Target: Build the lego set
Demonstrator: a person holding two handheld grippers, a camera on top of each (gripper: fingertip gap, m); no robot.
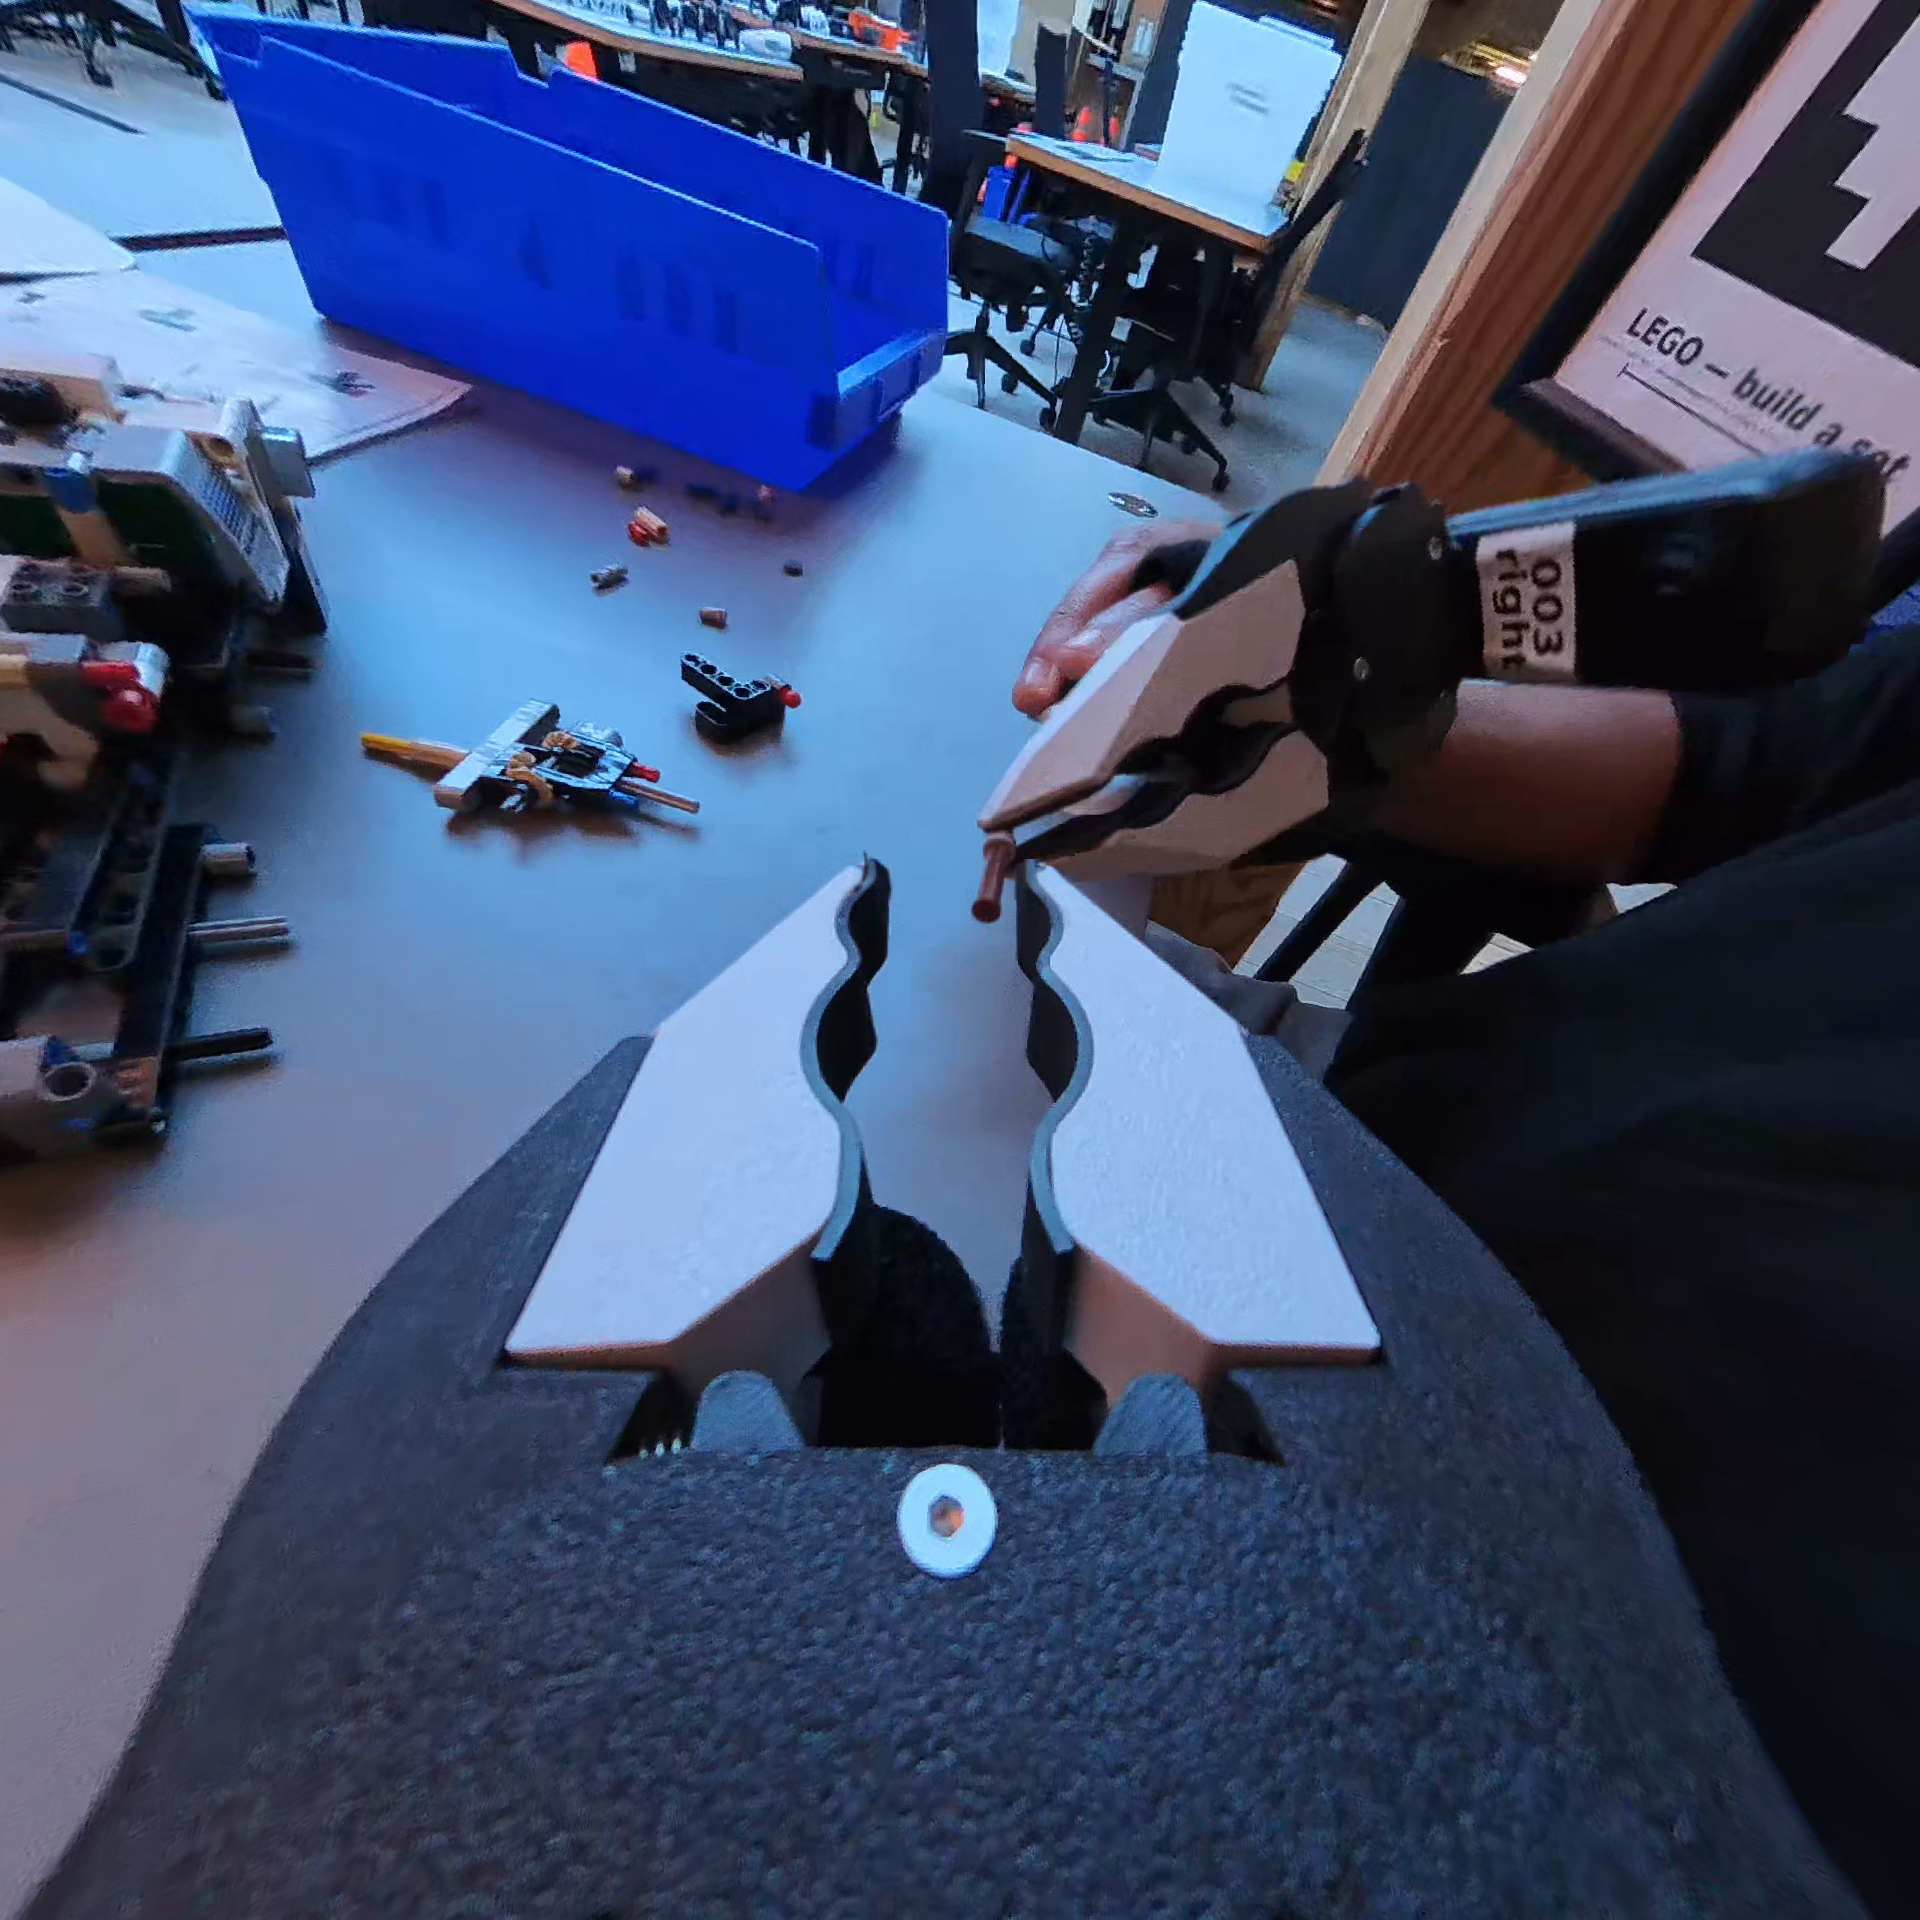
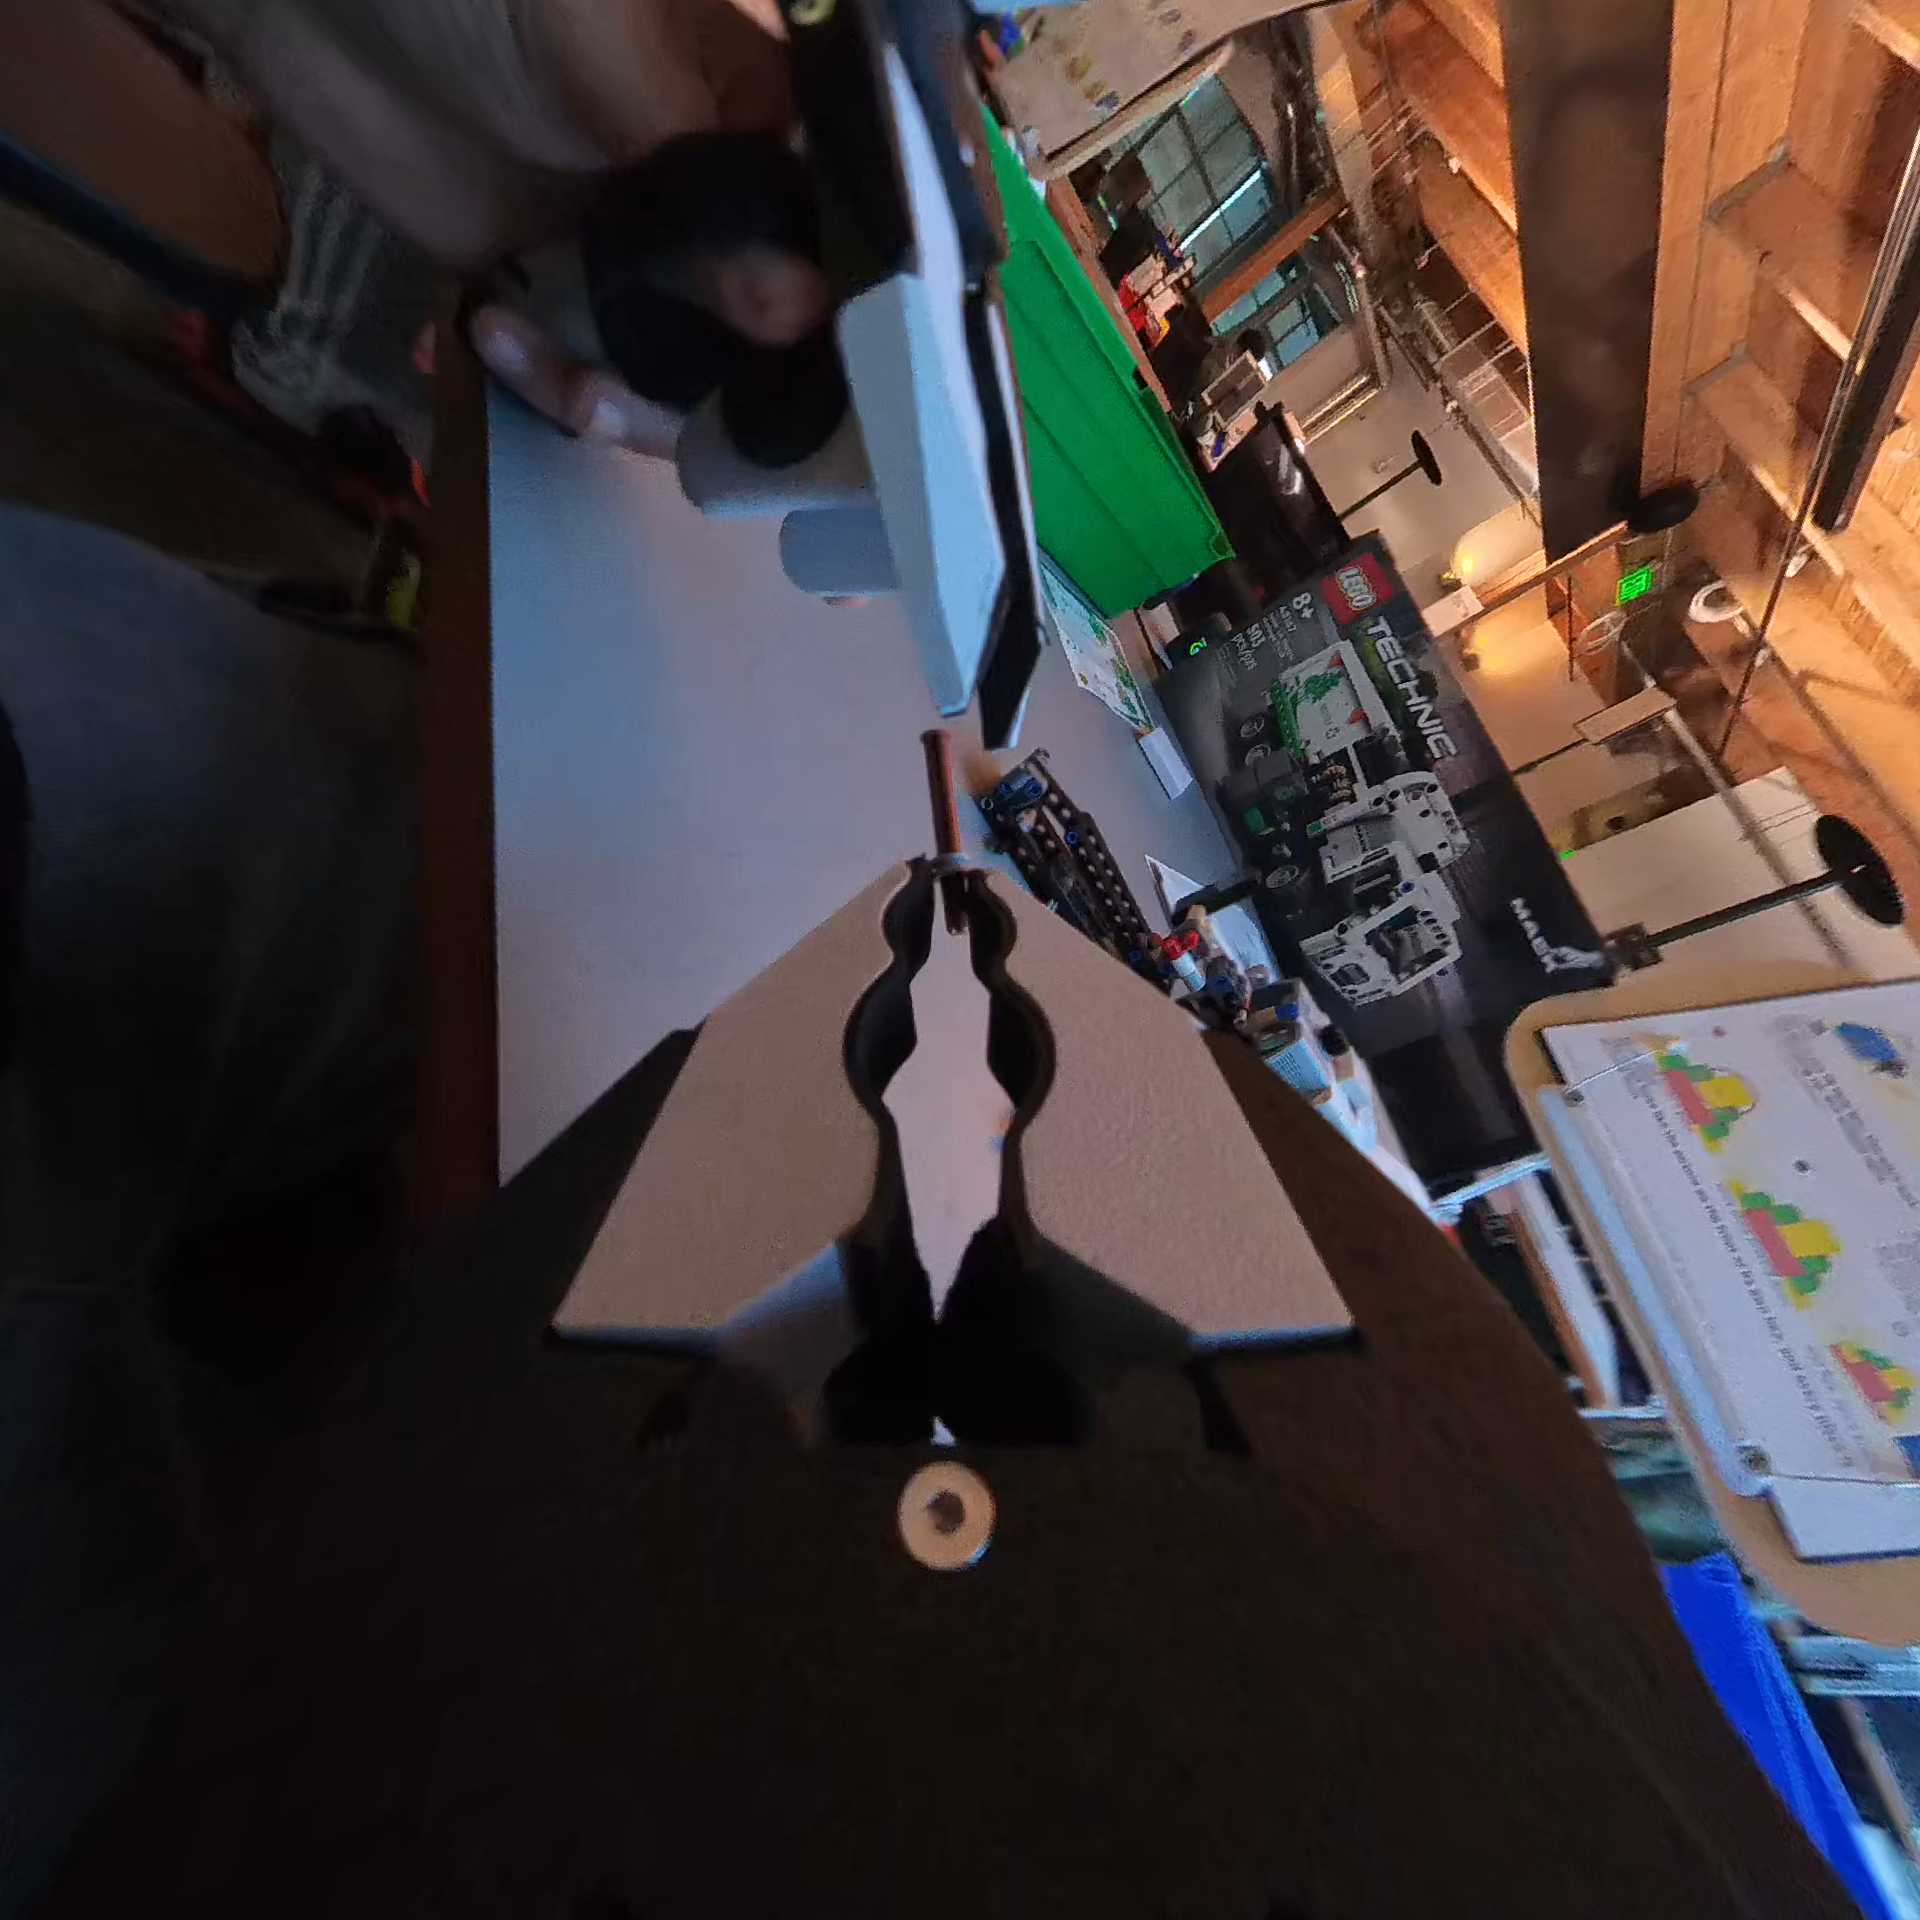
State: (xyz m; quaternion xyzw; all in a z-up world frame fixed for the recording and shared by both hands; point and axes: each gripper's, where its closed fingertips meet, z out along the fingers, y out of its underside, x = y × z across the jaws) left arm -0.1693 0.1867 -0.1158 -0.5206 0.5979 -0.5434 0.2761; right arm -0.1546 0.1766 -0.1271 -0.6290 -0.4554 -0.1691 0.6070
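My right gripper (image 2: 951,883) is shut on a thin brown axle (image 2: 938,795), which sticks out past its tips. In the left wrist view the right gripper (image 1: 1003,831) comes in from the right, and the brown axle (image 1: 990,885) hangs between my left gripper's fingertips. My left gripper (image 1: 951,883) is open and empty, low over the table. A small black and grey sub-assembly with tan axles (image 1: 535,764) and a black angled beam (image 1: 738,698) lie on the table ahead. The large partly built model (image 1: 114,727) stands at the left edge.
A blue bin (image 1: 582,249) stands at the back of the table, with several small pins (image 1: 649,525) scattered before it. A wooden post with a sign (image 1: 1621,270) is at the right. The set's box (image 2: 1361,790), a green bin (image 2: 1091,416) and a person's hand (image 2: 561,384) show in the right wrist view. Both grippers' tips are close together, under 4 cm apart. The large partly built model (image 1: 114,727) is about equally far from each gripper, around 20 cm.
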